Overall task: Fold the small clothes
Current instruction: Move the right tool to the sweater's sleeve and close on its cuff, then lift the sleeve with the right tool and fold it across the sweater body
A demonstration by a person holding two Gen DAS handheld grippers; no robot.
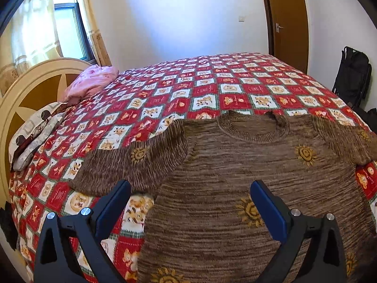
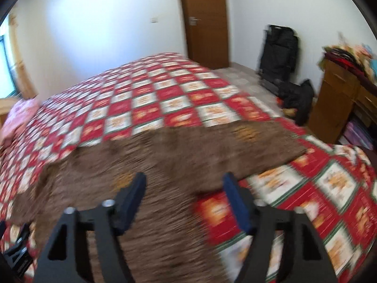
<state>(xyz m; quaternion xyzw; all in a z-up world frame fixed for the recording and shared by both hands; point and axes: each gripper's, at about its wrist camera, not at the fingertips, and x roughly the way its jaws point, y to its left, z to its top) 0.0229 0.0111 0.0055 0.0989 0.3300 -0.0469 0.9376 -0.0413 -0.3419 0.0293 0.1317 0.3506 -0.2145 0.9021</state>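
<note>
Both tools, left [image 1: 190,202] and right [image 2: 184,193], are held apart and empty over a sweater [image 1: 235,176] spread flat on the bed [image 1: 165,89]; a hurried pinch could bunch it.

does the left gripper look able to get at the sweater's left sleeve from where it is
Probably yes. The left gripper is open over the sweater, and the sleeve lies flat on the quilt just ahead of its left finger, with nothing on or over it.
</note>
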